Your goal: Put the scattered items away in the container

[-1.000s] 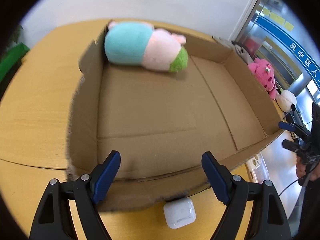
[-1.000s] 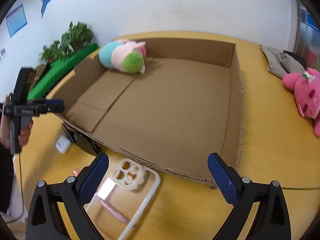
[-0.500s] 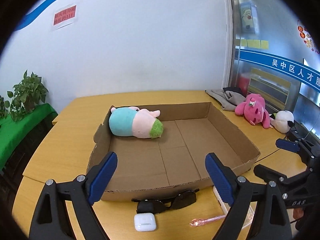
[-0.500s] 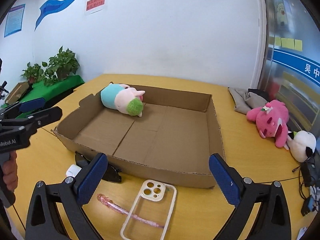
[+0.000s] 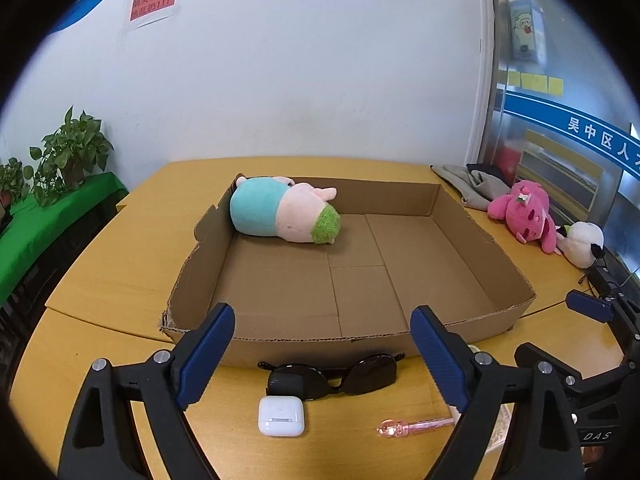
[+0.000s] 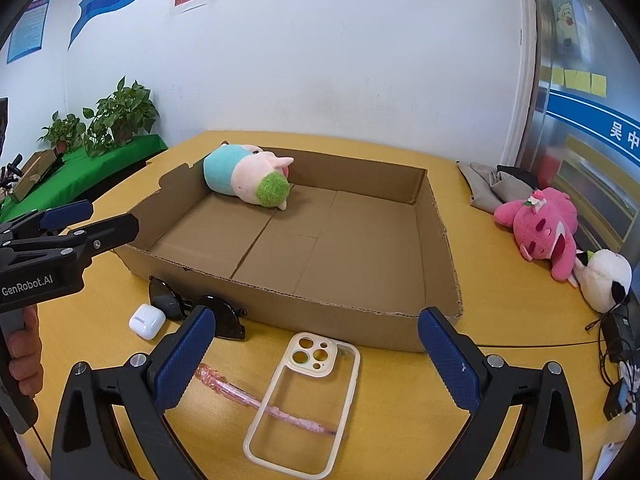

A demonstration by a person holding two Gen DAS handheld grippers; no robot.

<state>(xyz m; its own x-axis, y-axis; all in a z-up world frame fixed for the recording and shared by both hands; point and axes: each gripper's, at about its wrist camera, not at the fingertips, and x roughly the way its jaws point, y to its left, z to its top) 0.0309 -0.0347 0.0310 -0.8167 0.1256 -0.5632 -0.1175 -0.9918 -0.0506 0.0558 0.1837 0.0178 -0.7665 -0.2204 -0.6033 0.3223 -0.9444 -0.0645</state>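
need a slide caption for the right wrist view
Open right gripper above a clear phone case and pink pen, facing a cardboard box holding one plush toy.

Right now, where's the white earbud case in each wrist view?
Left wrist: earbud case sits bottom centre on the table, just in front of the sunglasses.
Right wrist: earbud case sits lower left, beside the sunglasses.
Shared landmark: the cardboard box's near wall, right behind the sunglasses.
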